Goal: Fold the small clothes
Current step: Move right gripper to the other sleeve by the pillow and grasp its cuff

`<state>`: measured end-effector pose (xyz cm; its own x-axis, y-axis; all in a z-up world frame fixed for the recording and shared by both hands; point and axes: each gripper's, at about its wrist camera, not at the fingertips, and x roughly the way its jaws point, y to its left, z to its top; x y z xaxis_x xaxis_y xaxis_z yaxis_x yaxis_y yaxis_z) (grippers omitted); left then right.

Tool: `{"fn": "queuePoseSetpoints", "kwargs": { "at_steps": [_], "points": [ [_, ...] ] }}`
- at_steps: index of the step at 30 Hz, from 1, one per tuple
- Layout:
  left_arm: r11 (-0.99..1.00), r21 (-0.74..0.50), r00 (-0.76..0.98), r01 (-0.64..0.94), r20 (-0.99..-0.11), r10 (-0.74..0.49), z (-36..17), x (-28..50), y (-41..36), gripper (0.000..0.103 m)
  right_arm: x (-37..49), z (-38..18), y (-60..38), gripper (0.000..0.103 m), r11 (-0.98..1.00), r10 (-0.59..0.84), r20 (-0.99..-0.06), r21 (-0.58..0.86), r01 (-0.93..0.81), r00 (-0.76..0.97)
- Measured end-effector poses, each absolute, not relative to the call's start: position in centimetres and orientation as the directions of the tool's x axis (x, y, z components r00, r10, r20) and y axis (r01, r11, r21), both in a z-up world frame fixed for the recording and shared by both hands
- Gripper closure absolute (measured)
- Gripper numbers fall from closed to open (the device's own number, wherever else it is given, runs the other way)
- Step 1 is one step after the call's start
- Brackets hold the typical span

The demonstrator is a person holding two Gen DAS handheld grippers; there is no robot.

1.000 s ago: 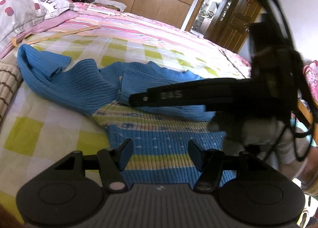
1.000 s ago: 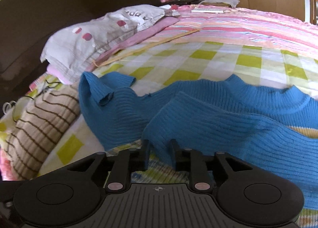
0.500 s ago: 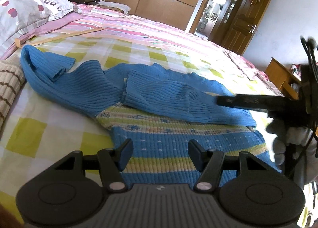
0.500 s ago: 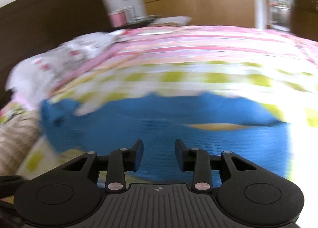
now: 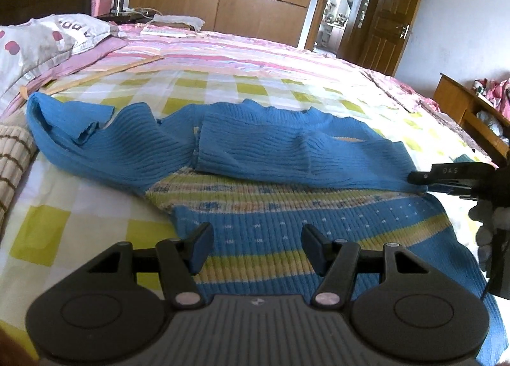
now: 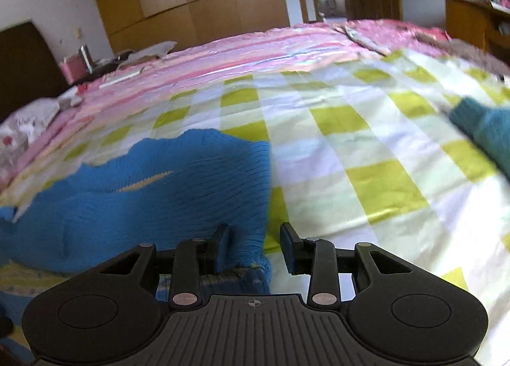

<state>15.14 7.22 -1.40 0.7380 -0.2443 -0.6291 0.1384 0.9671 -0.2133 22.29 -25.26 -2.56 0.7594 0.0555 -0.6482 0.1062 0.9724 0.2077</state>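
Blue ribbed knit, the small sweater (image 5: 287, 155), lies spread across the checked bed sheet (image 5: 223, 85) with one sleeve already folded over its chest. The right gripper (image 6: 255, 243) sits at the sweater's right shoulder edge, fingers apart around the knit without clamping it, while the left gripper (image 5: 256, 246) hovers with its fingers spread, empty, above the striped hem. I'd say the second sleeve fold comes next, needing a firm pinch first.

Blue ribbed sweater (image 5: 287, 149) with yellow-striped body lies flat on checked bedspread (image 5: 223, 88). One sleeve folded across chest; other sleeve stretched toward the pillow side, cuff turned over.
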Motion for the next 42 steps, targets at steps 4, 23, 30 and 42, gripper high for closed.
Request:
{"fn": "queuePoseSetpoints", "kwargs": {
  "at_steps": [4, 23, 30, 42],
  "points": [
    [0.973, -0.217, 0.765, 0.084, -0.611, -0.202, -1.1, 15.2, 8.2, 0.037, 21.3, -0.9, -24.3, 0.069, 0.984, 0.055, -0.588, 0.17, 0.057, 0.807],
    [0.942, -0.252, 0.804, -0.222, -0.593, 0.031, -0.7, 17.3, 15.5, 0.037, 21.8, 0.0, -13.3, 0.066, 0.953, 0.298, -0.627, 0.155, -0.26, 0.72],
    [0.919, -0.237, 0.776, -0.315, -0.621, 0.106, -1.5, 19.3, 16.2, 0.038, 23.2, 2.5, -8.3, 0.066, 0.905, 0.411, -0.601, 0.181, -0.384, 0.685],
    [0.897, -0.295, 0.754, -0.329, -0.654, 0.061, -2.9, 18.9, 18.5, 0.038, 27.6, 3.3, 6.0, 0.066, 0.75, 0.585, -0.653, 0.21, -0.627, 0.481]
  ]
}}
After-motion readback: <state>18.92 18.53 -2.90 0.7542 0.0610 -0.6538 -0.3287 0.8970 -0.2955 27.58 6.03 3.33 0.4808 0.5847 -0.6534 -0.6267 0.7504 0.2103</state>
